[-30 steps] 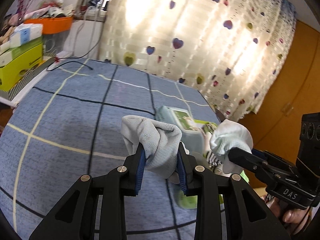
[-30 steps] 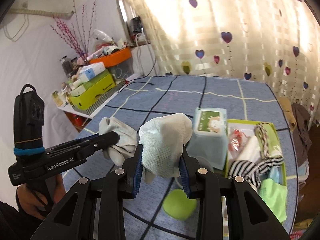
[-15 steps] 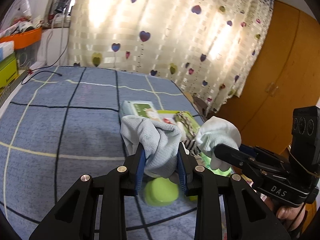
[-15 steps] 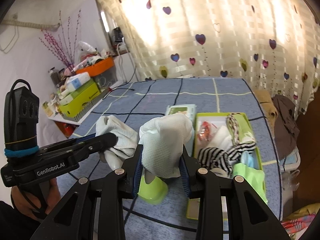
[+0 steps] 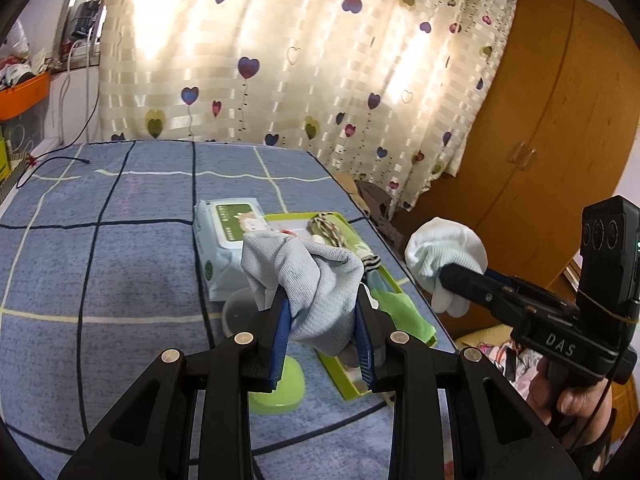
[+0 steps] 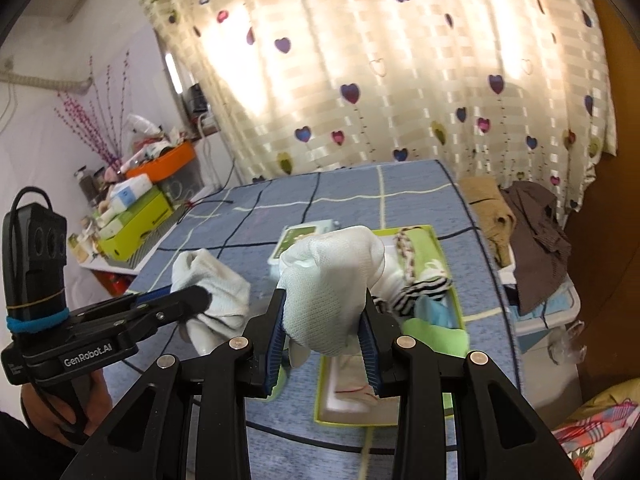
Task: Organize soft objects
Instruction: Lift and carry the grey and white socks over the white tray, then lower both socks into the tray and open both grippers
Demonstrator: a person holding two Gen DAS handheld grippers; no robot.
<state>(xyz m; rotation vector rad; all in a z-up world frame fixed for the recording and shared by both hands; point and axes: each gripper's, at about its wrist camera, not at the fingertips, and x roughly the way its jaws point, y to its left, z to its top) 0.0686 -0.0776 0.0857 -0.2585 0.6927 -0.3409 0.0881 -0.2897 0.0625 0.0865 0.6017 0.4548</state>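
Note:
My left gripper [image 5: 322, 322] is shut on a bunched grey sock [image 5: 304, 276] and holds it above the blue checked bed [image 5: 100, 264]; it also shows in the right wrist view [image 6: 212, 296]. My right gripper [image 6: 324, 328] is shut on a white sock [image 6: 332, 276], held above a green tray [image 6: 436, 240] with striped and green soft items. The white sock also shows in the left wrist view [image 5: 444, 252], to the right of the green tray [image 5: 394, 280].
A wet-wipes pack [image 5: 224, 240] lies left of the tray. A green lid [image 5: 280, 388] and a clear round container [image 5: 240, 312] lie below my left gripper. Clothes [image 6: 528, 232] sit off the bed's right edge. Boxes [image 6: 132, 220] stand at far left.
Both grippers have swung to the right with their socks, so the green tray now lies under and ahead of them. Both grips are unchanged.

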